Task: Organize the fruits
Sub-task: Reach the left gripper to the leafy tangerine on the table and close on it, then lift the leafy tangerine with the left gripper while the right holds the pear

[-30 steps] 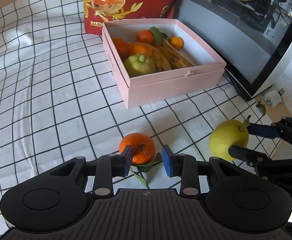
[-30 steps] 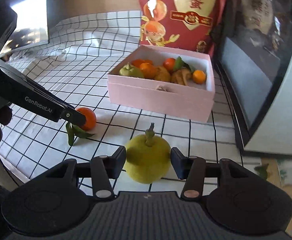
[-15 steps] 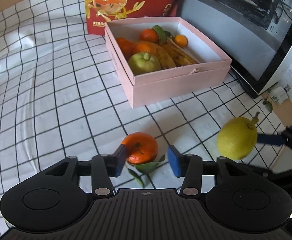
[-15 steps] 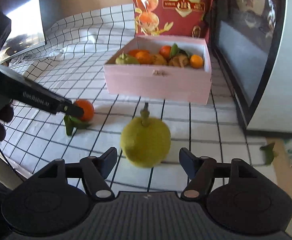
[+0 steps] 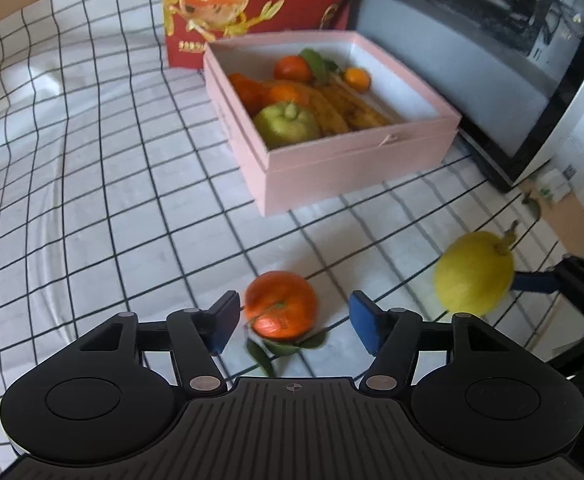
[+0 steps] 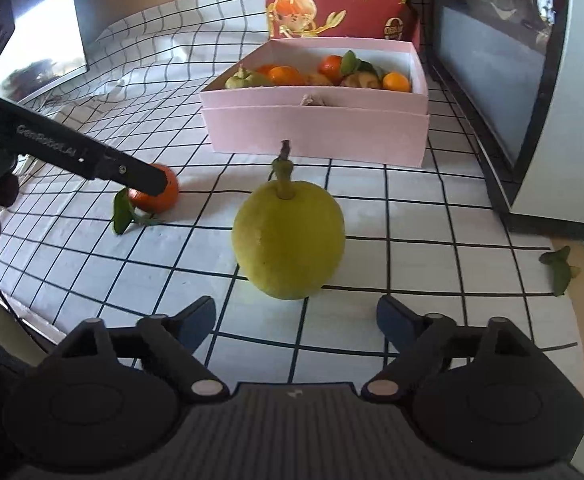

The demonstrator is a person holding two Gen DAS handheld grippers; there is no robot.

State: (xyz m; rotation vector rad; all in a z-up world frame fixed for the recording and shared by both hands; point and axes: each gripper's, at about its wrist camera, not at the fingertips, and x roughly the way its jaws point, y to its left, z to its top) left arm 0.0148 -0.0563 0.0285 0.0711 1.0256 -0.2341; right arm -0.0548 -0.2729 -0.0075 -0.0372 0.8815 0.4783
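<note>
2 fruits lie loose on the checked cloth (image 5: 92, 184), near the pink box (image 5: 351, 160) that already holds oranges, bananas and a green fruit. The left gripper (image 5: 292, 322) has its jaws opening wide around the orange (image 5: 280, 305); the blue pads do not press it. The right gripper (image 6: 295, 316) is also opening, and the yellow-green pear (image 6: 288, 240) sits on the cloth just beyond its fingertips, not touched. To do this step well, I think each gripper should go lower and forward until the widest part of the fruit is between the pads, then close gently. The pear's stem points up and far, so a grip across the round body looks safer than one near the stem.
</note>
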